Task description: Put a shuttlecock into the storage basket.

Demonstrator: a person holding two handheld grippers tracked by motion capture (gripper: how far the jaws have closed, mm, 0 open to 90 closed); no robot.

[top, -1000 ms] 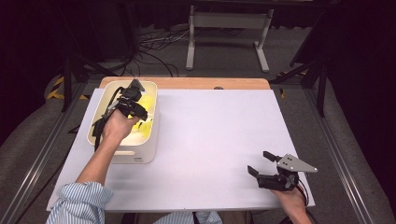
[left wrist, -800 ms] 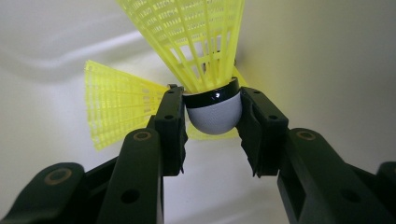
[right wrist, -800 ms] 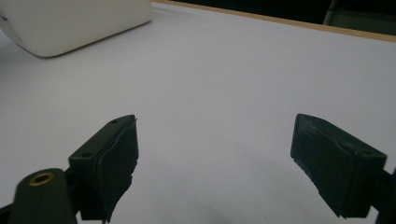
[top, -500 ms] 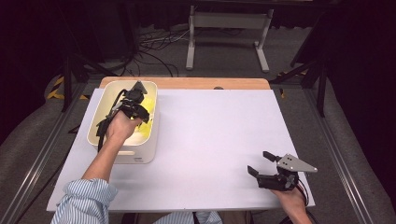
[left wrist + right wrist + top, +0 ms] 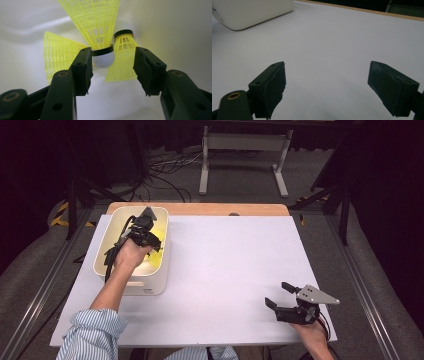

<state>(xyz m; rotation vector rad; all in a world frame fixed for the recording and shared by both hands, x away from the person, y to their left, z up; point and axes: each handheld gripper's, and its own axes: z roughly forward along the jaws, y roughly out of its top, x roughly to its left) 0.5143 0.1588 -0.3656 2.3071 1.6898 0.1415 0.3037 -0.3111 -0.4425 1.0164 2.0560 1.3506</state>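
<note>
The high view looks forward and down from above the near side, taking in the whole white table [image 5: 225, 270] from far off. The left gripper view sits very close inside the tub [image 5: 112, 270] at the far left, looking along its jaws at yellow shuttlecocks [image 5: 97, 22]. The right gripper view sits low at the near right, looking across the table toward the tub [image 5: 249, 12]. The high view and the right gripper view share the table and the tub.

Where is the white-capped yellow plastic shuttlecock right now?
Left gripper view: the white-capped yellow plastic shuttlecock lies inside the white bin at the table's left, between the left tool's open jaws.
</note>
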